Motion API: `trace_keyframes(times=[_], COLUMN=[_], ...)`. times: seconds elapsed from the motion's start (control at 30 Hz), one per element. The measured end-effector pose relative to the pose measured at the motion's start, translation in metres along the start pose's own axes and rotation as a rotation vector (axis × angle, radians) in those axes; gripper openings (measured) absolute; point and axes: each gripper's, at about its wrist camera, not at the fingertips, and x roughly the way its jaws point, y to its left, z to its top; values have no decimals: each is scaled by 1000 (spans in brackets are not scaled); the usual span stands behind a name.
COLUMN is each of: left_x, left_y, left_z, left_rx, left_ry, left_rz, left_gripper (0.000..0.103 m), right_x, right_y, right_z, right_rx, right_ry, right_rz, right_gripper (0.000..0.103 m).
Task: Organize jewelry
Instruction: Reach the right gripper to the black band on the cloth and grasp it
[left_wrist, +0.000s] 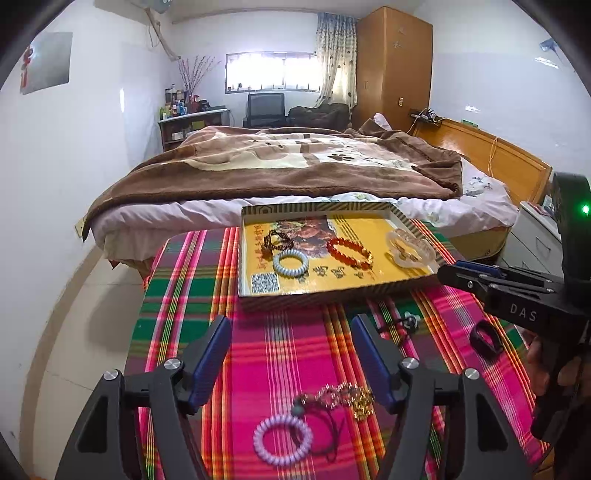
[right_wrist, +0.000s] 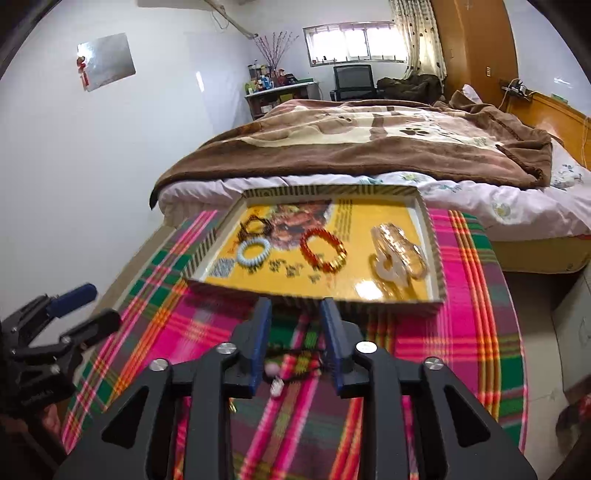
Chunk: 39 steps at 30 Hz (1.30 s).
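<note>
Jaws first: our left gripper (left_wrist: 291, 354) has them spread wide with nothing between, hovering over the plaid cloth (left_wrist: 280, 354) on the counter. Our right gripper (right_wrist: 295, 343) has its jaws partly closed, roughly parallel, around a dark cord piece (right_wrist: 291, 363) with a pale bead, but the view is blurry and we can't tell if they actually pinch it.

From the left wrist camera, the shallow yellow tray (left_wrist: 369, 278) sits at 12 o'clock, touching the bed (left_wrist: 280, 166) edge. Inside it are a dark bead bracelet (left_wrist: 275, 240), a light blue coil hair tie (left_wrist: 290, 262), a red-orange bead bracelet (left_wrist: 349, 252) and a clear hair claw (left_wrist: 410, 249) at the right end.

Still loose on the cloth: a lilac coil hair tie (left_wrist: 282, 437) at 6 o'clock, touching a tangle of cord and gold chain (left_wrist: 343, 400), plus a dark ring-shaped piece (left_wrist: 485, 339) at 3 o'clock.
</note>
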Motion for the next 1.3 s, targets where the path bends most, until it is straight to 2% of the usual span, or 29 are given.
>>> trace_keyframes(times=[0.33, 0.43, 0.53, 0.8, 1.03, 1.3], left_x=[-9, -7, -3, 5, 9, 13], left_y=[-3, 5, 15, 35, 39, 43], left_z=[-31, -41, -52, -76, -83, -87], left_rx=[-6, -23, -47, -108, -122, -136], left_ry=[8, 24, 44, 85, 99, 121], left_rz=[16, 0, 2, -18, -13, -13], left_gripper=[67, 67, 67, 68, 68, 68], right_x=[-21, -30, -40, -45, -33, 2], right_y=[-29, -38, -53, -105, -123, -121], right_z=[-40, -48, -58, -92, -97, -86], right_rx=[32, 26, 41, 132, 166, 106], right_ry=[9, 2, -10, 42, 85, 158], right_rz=[-64, -114, -160, -276, -282, -273], right_gripper=[38, 40, 47, 48, 48, 48])
